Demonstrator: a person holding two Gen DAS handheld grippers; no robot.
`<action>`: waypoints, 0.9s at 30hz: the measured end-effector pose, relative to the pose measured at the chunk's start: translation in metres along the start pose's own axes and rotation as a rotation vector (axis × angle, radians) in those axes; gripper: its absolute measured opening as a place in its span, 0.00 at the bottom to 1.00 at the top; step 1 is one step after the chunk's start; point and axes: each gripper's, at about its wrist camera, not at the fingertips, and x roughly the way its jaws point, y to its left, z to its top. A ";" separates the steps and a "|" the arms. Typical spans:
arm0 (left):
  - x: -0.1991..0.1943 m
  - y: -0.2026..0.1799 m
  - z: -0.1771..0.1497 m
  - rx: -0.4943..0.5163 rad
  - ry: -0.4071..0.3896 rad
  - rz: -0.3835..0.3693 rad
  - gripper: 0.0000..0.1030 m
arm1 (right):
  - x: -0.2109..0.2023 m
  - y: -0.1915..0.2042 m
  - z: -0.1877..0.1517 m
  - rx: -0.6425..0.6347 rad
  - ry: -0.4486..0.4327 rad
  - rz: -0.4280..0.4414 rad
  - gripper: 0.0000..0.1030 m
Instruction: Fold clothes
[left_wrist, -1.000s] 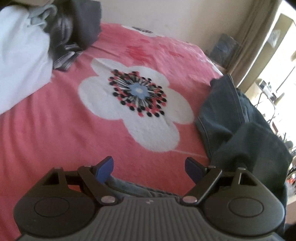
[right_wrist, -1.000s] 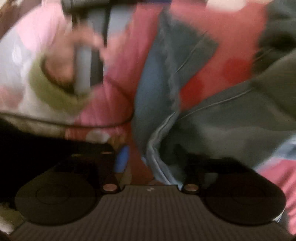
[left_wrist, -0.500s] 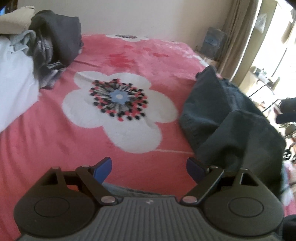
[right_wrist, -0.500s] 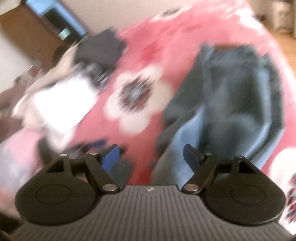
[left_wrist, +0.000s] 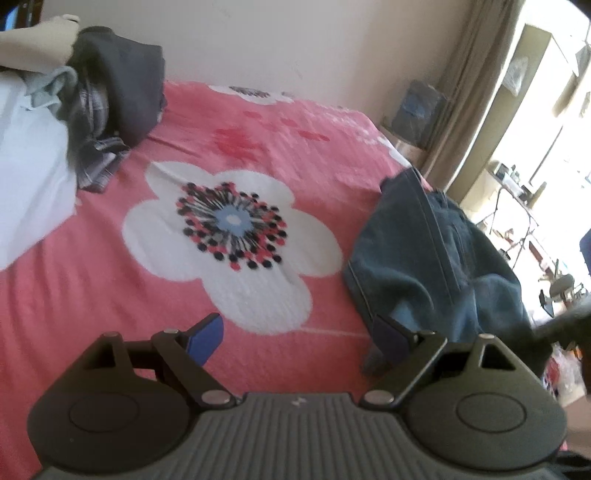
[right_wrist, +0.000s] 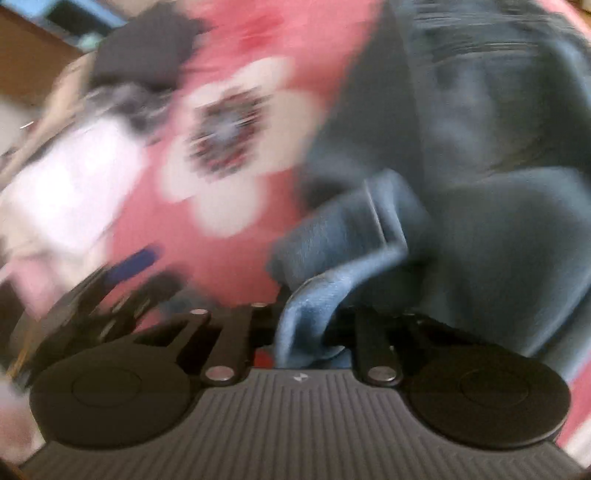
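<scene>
Dark blue jeans (left_wrist: 436, 258) lie crumpled on the right side of a pink bed cover (left_wrist: 92, 280) with a big white flower (left_wrist: 236, 236). My left gripper (left_wrist: 295, 334) hovers open above the cover. Its right pad sits against the jeans' near-left edge and nothing is between the pads. The right wrist view is motion-blurred. There my right gripper (right_wrist: 306, 332) is shut on a lighter fold of the jeans (right_wrist: 480, 184), which bunches up between its jaws. The left gripper (right_wrist: 129, 266) shows as a blur at lower left.
A heap of clothes, white cloth (left_wrist: 29, 177), plaid (left_wrist: 96, 166) and a dark garment (left_wrist: 125, 81), is piled at the bed's far left. A wall stands behind the bed. At the right are a curtain (left_wrist: 465, 96) and a bright window.
My right gripper was open half a second ago and has since shut on a jeans fold. The left gripper stayed open and drifted slightly, so the jeans' edge now reaches its right pad.
</scene>
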 end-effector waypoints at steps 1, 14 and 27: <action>-0.002 0.002 0.002 -0.010 -0.006 -0.002 0.86 | 0.006 0.005 -0.003 -0.007 0.023 0.021 0.07; -0.011 -0.013 -0.002 0.012 0.018 -0.097 0.86 | 0.055 0.111 -0.095 -0.442 0.279 -0.042 0.27; -0.006 -0.042 -0.012 0.073 0.058 -0.166 0.88 | -0.096 0.020 -0.037 -0.073 -0.225 -0.024 0.74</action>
